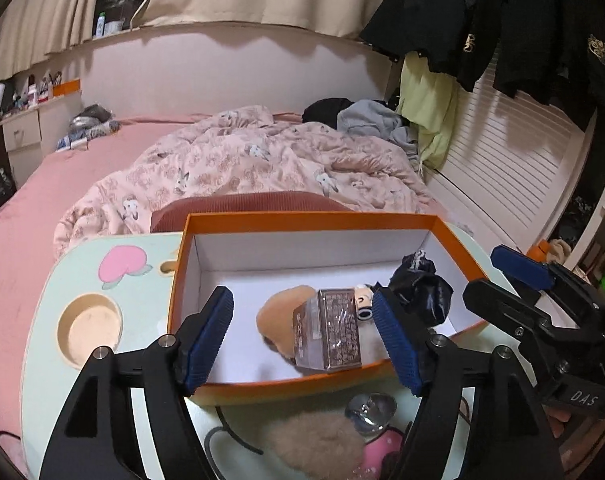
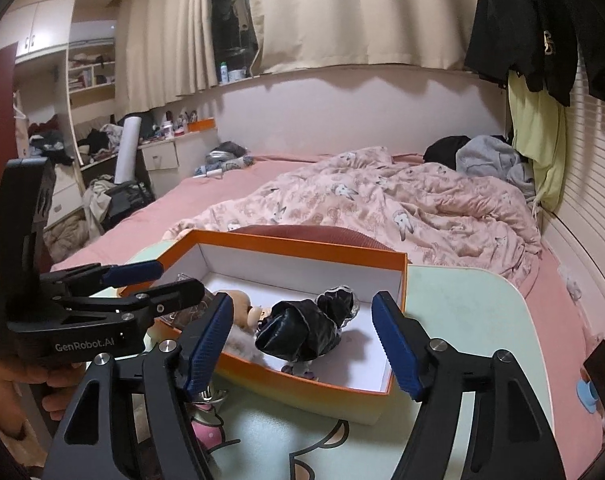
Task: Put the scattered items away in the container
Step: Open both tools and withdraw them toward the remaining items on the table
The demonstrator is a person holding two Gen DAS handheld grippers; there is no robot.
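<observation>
An orange box with a white inside [image 1: 302,222] [image 2: 286,246] stands on a pale green lap table [image 1: 42,320] [image 2: 462,312]. Inside lie a clear plastic case with brown contents [image 1: 334,328], a tan plush toy [image 1: 282,312] [image 2: 240,308] and a black shiny doll [image 1: 420,288] [image 2: 302,328]. My left gripper [image 1: 302,336] is open above the box's near side, with the clear case between its fingers but not touching them. My right gripper [image 2: 302,340] is open around the black doll, apart from it. A fluffy beige item [image 1: 314,440], a clear round object [image 1: 370,408] and a pink item [image 1: 378,452] lie on the table before the box.
The table sits on a pink bed with a rumpled pink quilt [image 1: 262,160] [image 2: 382,208]. A round cup recess [image 1: 90,320] is at the table's left. Dark clothes hang at the right [image 1: 522,20]. A cluttered desk and shelves stand at the left [image 2: 102,160].
</observation>
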